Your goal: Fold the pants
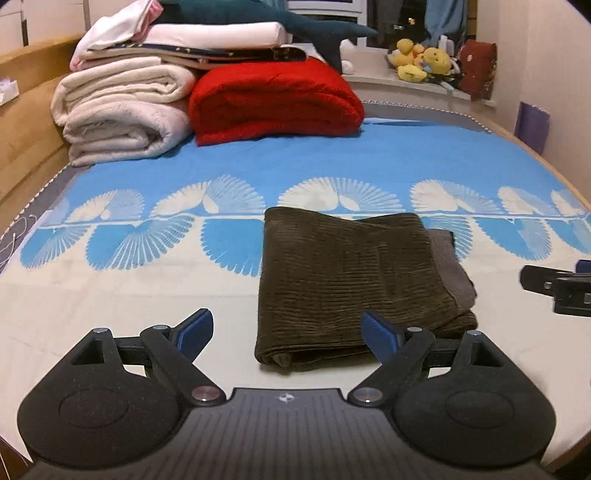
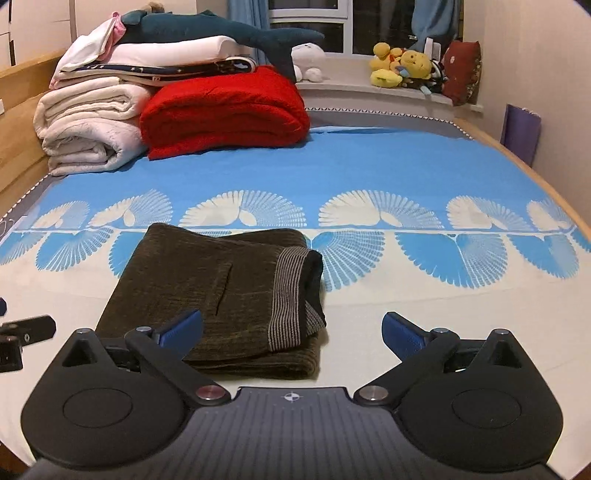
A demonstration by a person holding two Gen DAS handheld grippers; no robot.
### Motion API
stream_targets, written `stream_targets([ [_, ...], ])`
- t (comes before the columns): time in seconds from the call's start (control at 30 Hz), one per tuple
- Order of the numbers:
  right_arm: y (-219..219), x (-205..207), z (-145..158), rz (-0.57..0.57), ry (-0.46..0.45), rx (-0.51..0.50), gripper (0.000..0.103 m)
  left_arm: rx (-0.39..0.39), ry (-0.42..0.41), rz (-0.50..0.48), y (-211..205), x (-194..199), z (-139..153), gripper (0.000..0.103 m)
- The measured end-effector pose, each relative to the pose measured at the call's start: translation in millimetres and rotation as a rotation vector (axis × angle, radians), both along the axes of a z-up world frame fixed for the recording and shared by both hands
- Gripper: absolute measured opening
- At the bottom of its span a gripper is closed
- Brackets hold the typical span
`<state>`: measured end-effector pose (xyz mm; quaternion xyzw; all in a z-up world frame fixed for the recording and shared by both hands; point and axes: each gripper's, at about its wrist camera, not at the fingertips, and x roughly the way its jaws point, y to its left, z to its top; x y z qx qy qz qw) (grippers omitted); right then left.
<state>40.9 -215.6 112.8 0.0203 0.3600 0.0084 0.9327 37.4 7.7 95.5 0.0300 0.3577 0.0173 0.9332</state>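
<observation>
Dark olive corduroy pants point(image 1: 354, 284) lie folded into a thick rectangle on the bed, with a striped grey waistband point(image 2: 290, 295) showing along their right edge. My left gripper point(image 1: 286, 334) hangs above the bed just in front of the fold's near left corner, open, with nothing between its blue pads. My right gripper point(image 2: 291, 332) stands open too, above the near right corner of the pants point(image 2: 218, 291), holding nothing. Part of the right gripper point(image 1: 557, 286) shows at the right edge of the left wrist view, and part of the left gripper point(image 2: 22, 339) at the left edge of the right wrist view.
A blue and white patterned bedspread point(image 1: 369, 162) covers the bed. Folded white blankets point(image 1: 122, 114) and a red blanket point(image 1: 273, 99) are stacked at the far left, with a plush shark point(image 2: 221, 29) on top. Stuffed toys point(image 1: 424, 59) sit on the windowsill. A wooden headboard point(image 1: 26, 122) runs along the left.
</observation>
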Motion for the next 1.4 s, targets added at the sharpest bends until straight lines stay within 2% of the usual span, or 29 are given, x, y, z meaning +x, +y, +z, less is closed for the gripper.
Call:
stream_targets([
  [0.13, 0.3, 3.9, -4.4, -0.008, 0.013, 0.023, 0.102, -0.085, 0.047, 0.044, 7.5, 10.4, -7.6, 0.091],
  [0.23, 5.9, 3.5, -7.6, 0.009, 0.022, 0.01, 0.102, -0.111, 0.072, 0.063, 10.1, 13.5, -10.6, 0.091],
  [0.43, 14.5, 6.7, -11.2, 0.035, 0.03, -0.026, 0.102, -0.109, 0.081, 0.058, 8.6, 19.2, -16.8, 0.091],
  [0.57, 14.5, 10.2, -11.0, 0.035, 0.032, -0.026, 0.102, -0.078, 0.078, 0.045, 2.3, 21.5, -19.7, 0.091],
  [0.93, 11.5, 12.7, -12.2, 0.037, 0.049, -0.022, 0.102, -0.098, 0.125, 0.029, -4.8, 27.2, -26.3, 0.091],
  [1.4, 10.7, 11.1, -11.5, 0.039, 0.055, -0.021, 0.102, -0.094, 0.142, 0.035, -4.9, 28.7, -28.2, 0.091],
])
